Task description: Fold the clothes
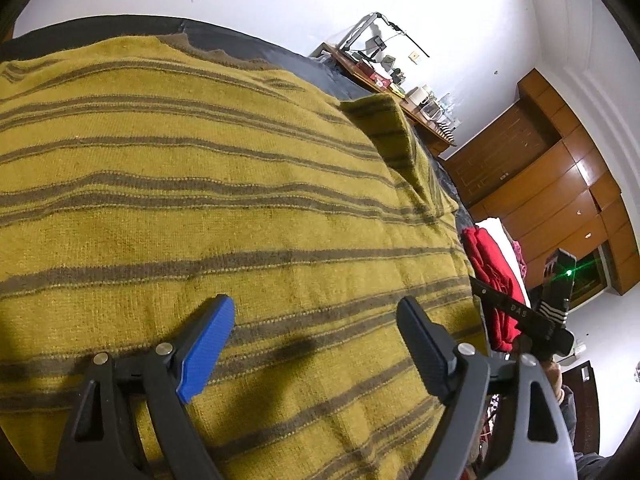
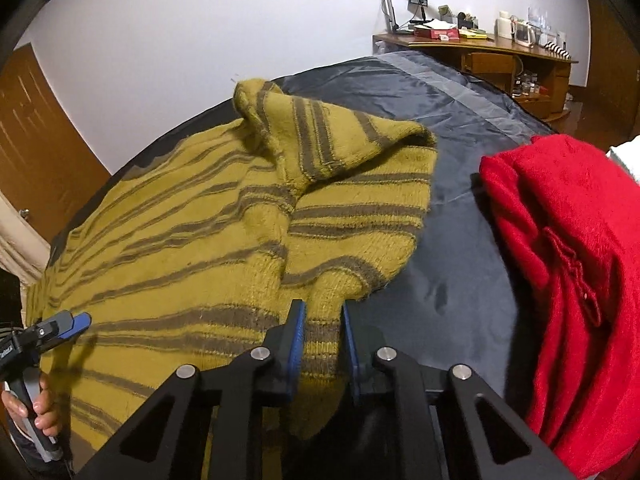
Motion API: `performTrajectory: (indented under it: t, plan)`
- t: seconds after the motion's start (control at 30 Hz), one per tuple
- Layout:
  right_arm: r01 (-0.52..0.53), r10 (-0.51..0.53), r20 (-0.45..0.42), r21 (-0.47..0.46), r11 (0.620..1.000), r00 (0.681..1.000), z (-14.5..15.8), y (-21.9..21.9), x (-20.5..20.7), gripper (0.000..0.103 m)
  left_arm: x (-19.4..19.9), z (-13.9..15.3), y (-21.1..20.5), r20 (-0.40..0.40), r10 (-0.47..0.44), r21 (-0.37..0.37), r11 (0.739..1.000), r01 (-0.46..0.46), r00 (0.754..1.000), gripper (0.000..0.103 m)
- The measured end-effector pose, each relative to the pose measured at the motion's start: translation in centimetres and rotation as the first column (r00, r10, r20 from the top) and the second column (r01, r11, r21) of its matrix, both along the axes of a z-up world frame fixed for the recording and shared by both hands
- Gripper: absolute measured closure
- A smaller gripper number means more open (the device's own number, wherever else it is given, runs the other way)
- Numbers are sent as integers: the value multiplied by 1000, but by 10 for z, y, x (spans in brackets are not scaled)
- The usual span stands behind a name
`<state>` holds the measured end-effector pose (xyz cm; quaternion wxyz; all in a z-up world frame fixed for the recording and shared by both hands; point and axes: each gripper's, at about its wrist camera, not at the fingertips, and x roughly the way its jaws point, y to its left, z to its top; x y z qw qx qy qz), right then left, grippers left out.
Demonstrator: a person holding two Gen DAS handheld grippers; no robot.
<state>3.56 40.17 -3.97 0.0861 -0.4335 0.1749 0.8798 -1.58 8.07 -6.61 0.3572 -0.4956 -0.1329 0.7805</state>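
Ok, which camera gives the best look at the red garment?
The right wrist view. There the red garment fills the right side as a bunched heap on the dark blue cover, beside the striped sweater. The left wrist view shows only a narrow red sliver past the sweater's edge.

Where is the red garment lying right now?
In the right wrist view the red garment is bunched at the right side, on the dark grey bed cover, beside the striped mustard sweater.
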Motion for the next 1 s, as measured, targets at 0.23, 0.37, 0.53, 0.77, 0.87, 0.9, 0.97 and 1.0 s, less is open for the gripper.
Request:
performTrajectory:
  t: [0.23,0.37,0.53,0.77,0.87,0.9,0.97,1.0]
  plan:
    - [166,-125,-177,239,957,976,68,12,8,98,-1,-1,-3,11,6,23,1000,-6,1000,16]
    - [164,-104,-233,255,953,967,98,21,13,98,-2,-1,-3,15,9,30,1000,-10,1000,16]
    - [121,-98,-134,175,977,986,81,30,9,95,-2,-1,-5,15,8,29,1000,-9,1000,16]
    - [85,-92,-72,-103,991,993,36,52,17,14,-1,0,-3,6,5,29,1000,-5,1000,14]
    - [84,-102,-97,-176,981,990,33,56,21,14,-1,0,-2,-1,2,25,1000,-2,1000,13]
    - [80,-102,-100,-204,976,990,30,58,21,14,-1,0,-2,-4,1,23,1000,-1,1000,13]
    - [64,-90,-89,-264,962,992,23,59,17,14,0,0,-2,-5,1,22,1000,-1,1000,12]
    - [57,-83,-79,-291,955,993,19,59,14,14,0,0,-2,-6,1,23,1000,-1,1000,12]
